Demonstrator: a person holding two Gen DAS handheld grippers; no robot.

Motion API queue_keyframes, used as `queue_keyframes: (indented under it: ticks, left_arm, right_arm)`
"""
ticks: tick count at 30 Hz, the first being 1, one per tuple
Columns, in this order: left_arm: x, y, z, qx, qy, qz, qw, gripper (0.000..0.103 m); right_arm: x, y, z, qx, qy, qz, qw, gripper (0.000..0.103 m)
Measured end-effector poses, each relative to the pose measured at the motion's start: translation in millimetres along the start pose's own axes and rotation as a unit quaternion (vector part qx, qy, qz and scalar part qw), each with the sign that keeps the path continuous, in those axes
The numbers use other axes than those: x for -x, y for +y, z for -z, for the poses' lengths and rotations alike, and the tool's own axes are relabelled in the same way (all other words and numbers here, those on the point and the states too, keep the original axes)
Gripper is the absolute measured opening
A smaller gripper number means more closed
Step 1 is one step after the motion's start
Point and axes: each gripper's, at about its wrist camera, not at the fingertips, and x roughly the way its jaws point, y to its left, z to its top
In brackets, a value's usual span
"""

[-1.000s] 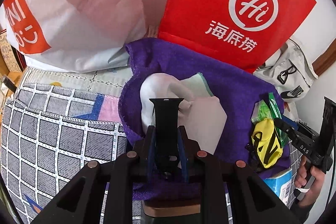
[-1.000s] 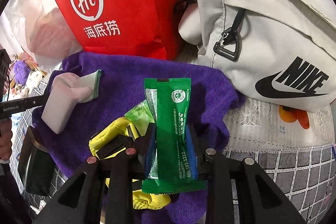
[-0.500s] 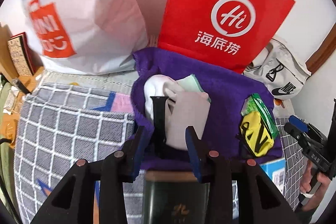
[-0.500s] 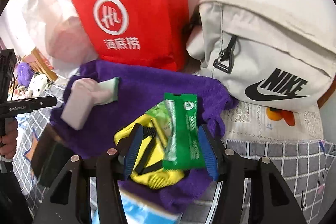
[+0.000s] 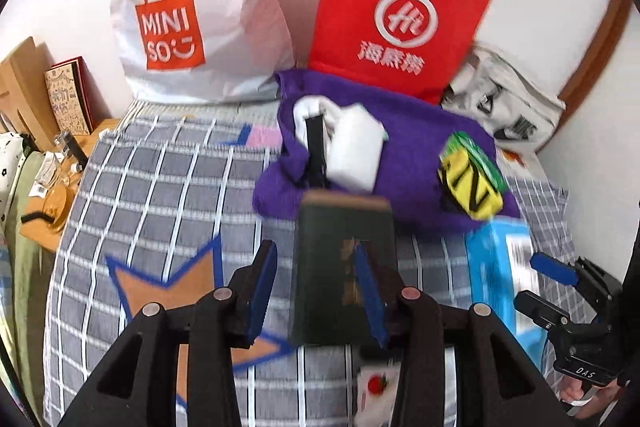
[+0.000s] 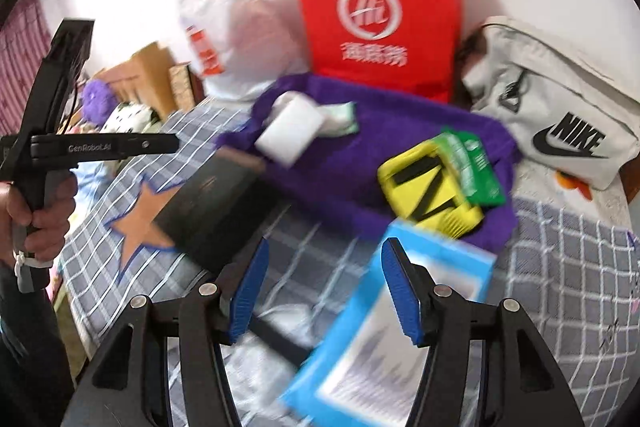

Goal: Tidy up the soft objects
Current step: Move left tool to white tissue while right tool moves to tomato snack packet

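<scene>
Beyond both empty, just-opened hand-held grippers (image 5: 316, 291) (image 6: 324, 291), purple towel (image 5: 404, 143) holds soft items

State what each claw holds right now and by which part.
Nothing is held. The left claw and right claw both stand open and empty above the bed; their jaws have just been opening.
</scene>
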Motion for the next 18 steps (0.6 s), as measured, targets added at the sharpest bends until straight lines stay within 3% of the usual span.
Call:
queue_keyframes:
  ticks: [10,18]
  left_arm:
    - [4,-29,77,-0.055,0.022,0.017,0.9981,0.039]
    - [-5,-64,108,-0.100,0.039,0.023,0.9939,0.044]
  right_arm:
    - [31,31,42,-0.031,-0.016,0.023,0.999,0.058]
    - [73,24,76,-0.067,-0.049,0.061,0.995,0.058]
